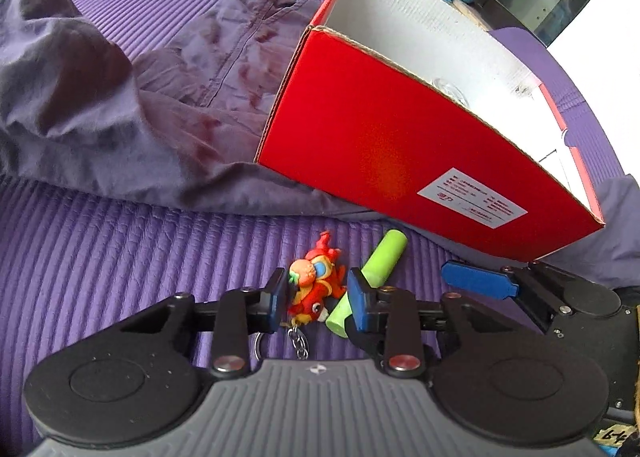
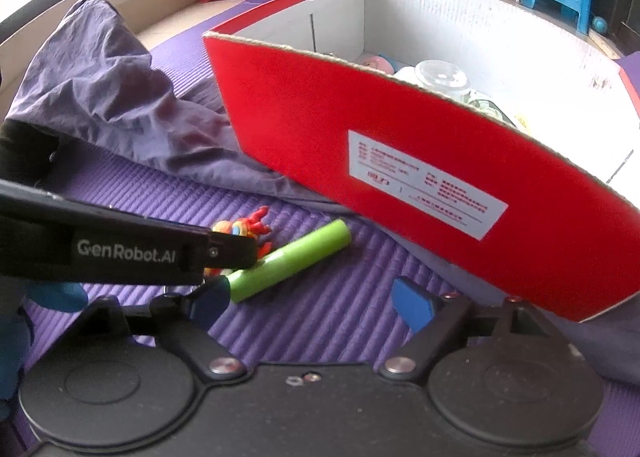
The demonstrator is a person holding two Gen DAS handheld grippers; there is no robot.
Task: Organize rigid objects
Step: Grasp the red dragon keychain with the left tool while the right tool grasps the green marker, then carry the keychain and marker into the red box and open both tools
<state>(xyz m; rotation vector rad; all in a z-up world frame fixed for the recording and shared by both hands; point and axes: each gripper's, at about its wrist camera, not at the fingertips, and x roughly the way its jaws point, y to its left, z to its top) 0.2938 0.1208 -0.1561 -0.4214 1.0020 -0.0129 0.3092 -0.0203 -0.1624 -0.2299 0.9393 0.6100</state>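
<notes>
Left claw (image 1: 318,299) closed around red toy keychain (image 1: 316,285) on purple mat (image 1: 120,249); green tube (image 1: 370,277) just beside its right finger. Right claw (image 2: 312,303) open, empty, near red box (image 2: 320,129).

Right gripper wide open over the purple mat, beside the red box

The right gripper (image 2: 312,303) has bare mat (image 2: 320,321) between its blue pads. A green tube (image 2: 290,261) lies just ahead of its left pad, with a red-orange toy (image 2: 248,227) behind it, partly hidden by the left gripper (image 2: 224,251) reaching in from the left. The box (image 2: 360,161) holds a clear jar (image 2: 440,77); purple cloth (image 2: 120,97) lies crumpled against its left side.
</notes>
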